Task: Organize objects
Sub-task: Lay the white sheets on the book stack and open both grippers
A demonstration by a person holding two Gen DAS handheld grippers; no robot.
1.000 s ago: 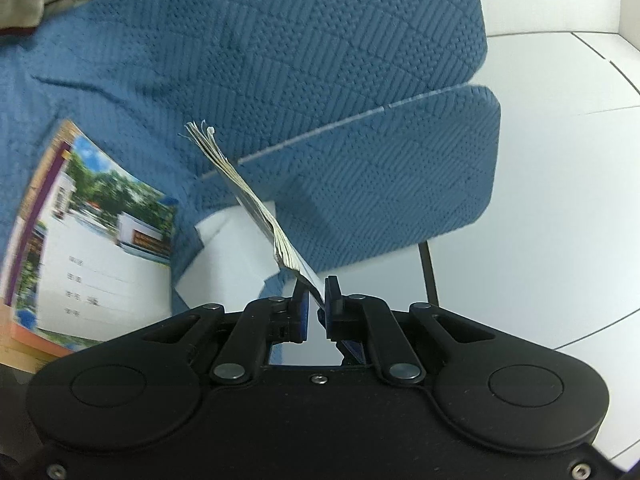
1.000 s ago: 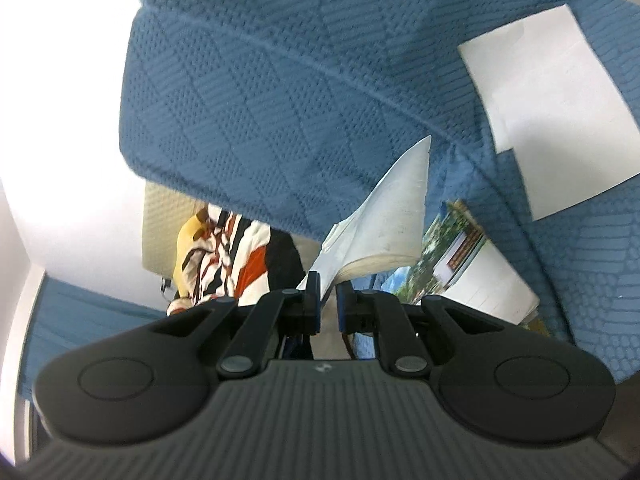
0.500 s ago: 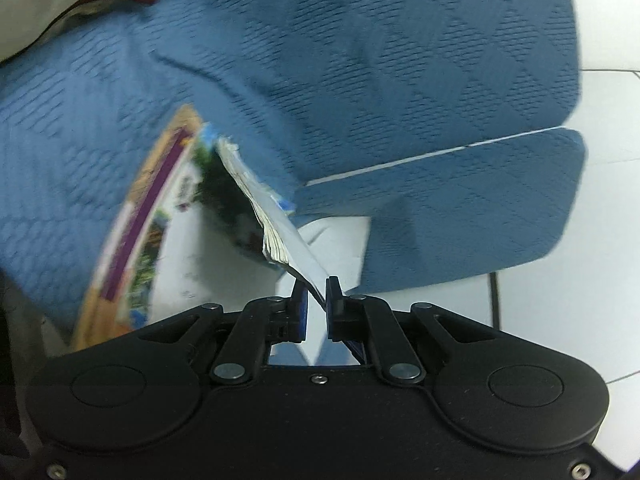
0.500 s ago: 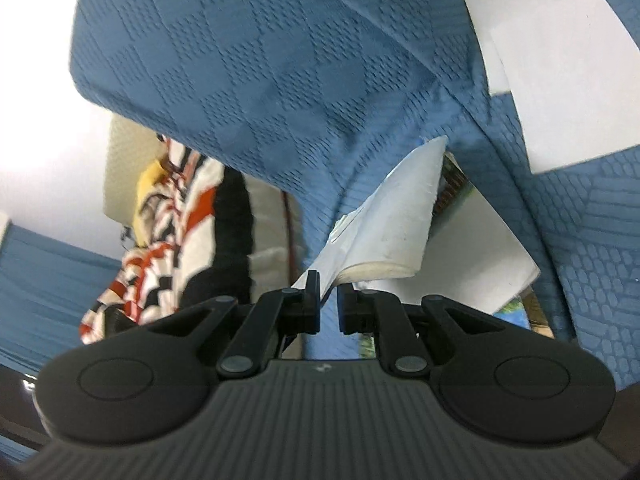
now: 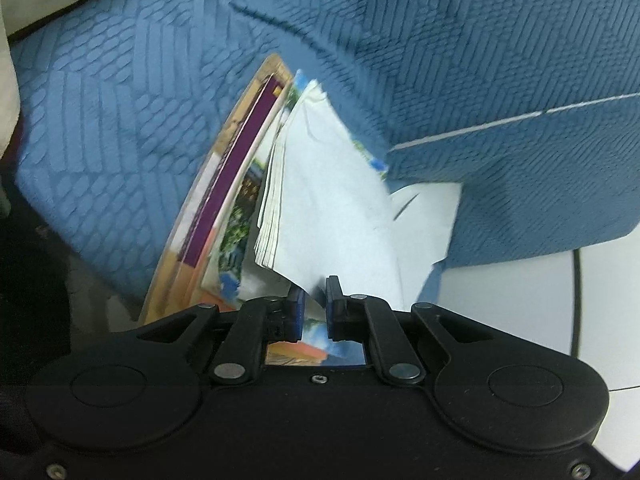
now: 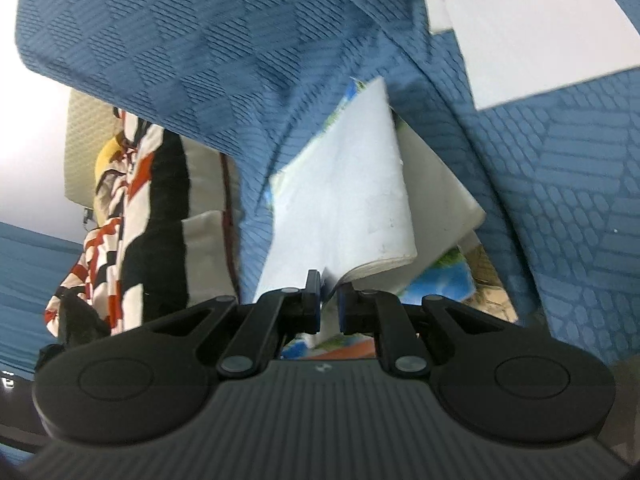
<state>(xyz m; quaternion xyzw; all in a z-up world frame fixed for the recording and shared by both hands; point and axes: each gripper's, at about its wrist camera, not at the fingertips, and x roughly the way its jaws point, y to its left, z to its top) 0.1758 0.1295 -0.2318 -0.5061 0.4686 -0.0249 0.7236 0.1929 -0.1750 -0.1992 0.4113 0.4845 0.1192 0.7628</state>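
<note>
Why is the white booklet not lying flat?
It is tilted, held at both ends: the left gripper and right gripper pinch the white booklet above the colourful books.

A blue quilted sofa (image 5: 480, 60) stands on a white tiled floor (image 5: 520, 300).

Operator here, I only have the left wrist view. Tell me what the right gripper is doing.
Observer: The right gripper is shut on the white booklet, pinching its near edge.
Operator: Report what lies past that booklet on the right side.
Observer: Loose white sheets lie on the blue quilted sofa, up and to the right of the booklet.
Operator: Name anything off to its left.
Observer: A red, black and white patterned cloth sits left of the booklet, against a cream cushion.
</note>
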